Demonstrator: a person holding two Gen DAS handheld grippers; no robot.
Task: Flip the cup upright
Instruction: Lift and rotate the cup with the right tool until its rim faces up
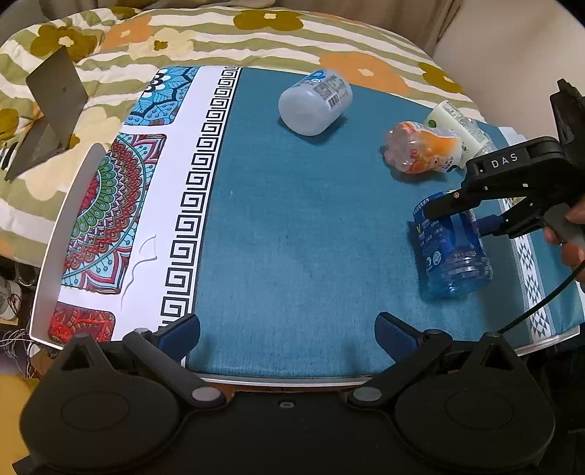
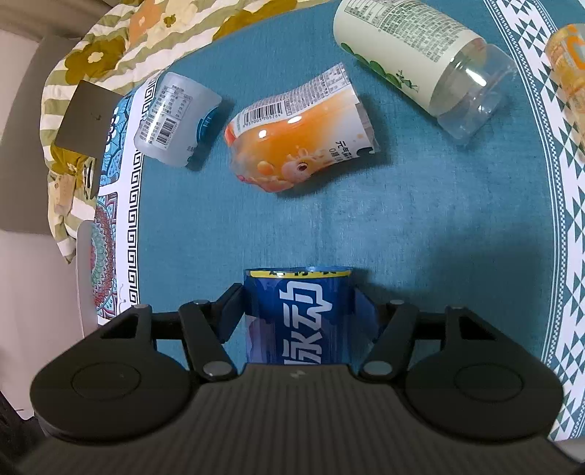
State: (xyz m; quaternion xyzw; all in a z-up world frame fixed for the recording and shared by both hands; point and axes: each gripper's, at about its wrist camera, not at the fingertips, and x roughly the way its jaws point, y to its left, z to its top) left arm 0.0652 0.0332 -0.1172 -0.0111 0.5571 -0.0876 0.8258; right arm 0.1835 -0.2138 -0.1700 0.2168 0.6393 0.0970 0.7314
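A blue cut-bottle cup [image 1: 451, 248] lies tilted on the teal cloth at the right. My right gripper [image 1: 435, 210] comes in from the right and is shut on it. In the right wrist view the blue cup [image 2: 298, 314] sits between the fingers of that gripper [image 2: 298, 310], which press its sides. My left gripper [image 1: 287, 338] is open and empty above the table's near edge, well left of the blue cup. An orange cup [image 1: 422, 148], a frosted white cup [image 1: 314, 102] and a pale green-label cup [image 1: 457, 122] lie on their sides farther back.
The table carries a teal cloth [image 1: 292, 219] with a patterned white border at the left [image 1: 153, 204]. A floral quilt [image 1: 256, 33] lies behind the table. A grey stand [image 1: 55, 106] sits on the quilt at the left. Another orange cup [image 2: 568, 54] shows at the right edge.
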